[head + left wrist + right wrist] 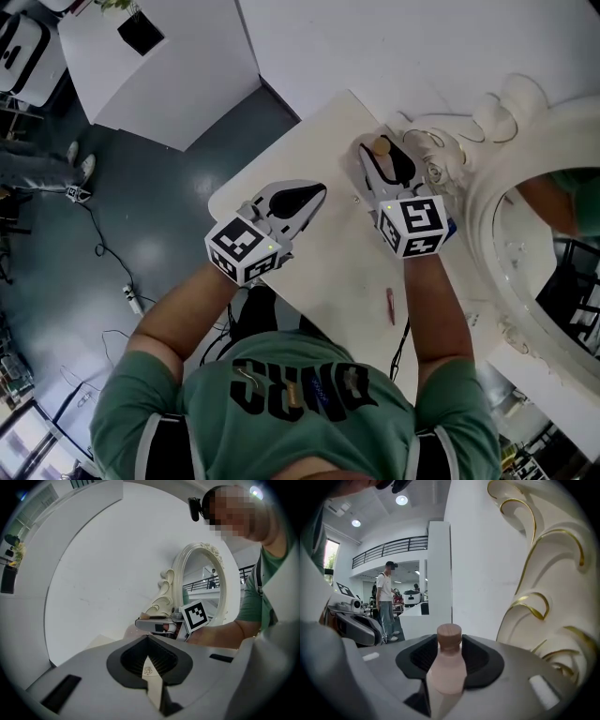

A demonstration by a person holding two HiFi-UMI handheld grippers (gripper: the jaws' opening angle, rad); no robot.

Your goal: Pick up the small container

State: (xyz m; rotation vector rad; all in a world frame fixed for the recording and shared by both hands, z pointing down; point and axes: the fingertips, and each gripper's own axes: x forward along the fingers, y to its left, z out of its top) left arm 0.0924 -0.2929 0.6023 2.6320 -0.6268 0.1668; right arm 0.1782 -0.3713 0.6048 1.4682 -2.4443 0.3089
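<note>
Head view: the right gripper (380, 155) is reaching right up beside the ornate mirror frame (487, 187), and the small container (381, 146) is standing upright between its jaws, over the white table (309, 159). The left gripper (314, 199) is hovering farther from the frame, above the table's edge.

Left gripper view: the jaws are meeting tip to tip with nothing between them, pointing towards the mirror frame (176, 573).

Right gripper view: the jaws are closing against the sides of the small container (446, 667), a pale pink bottle with a brown cap, just left of the frame's gilded scrolls (553, 597).
</note>
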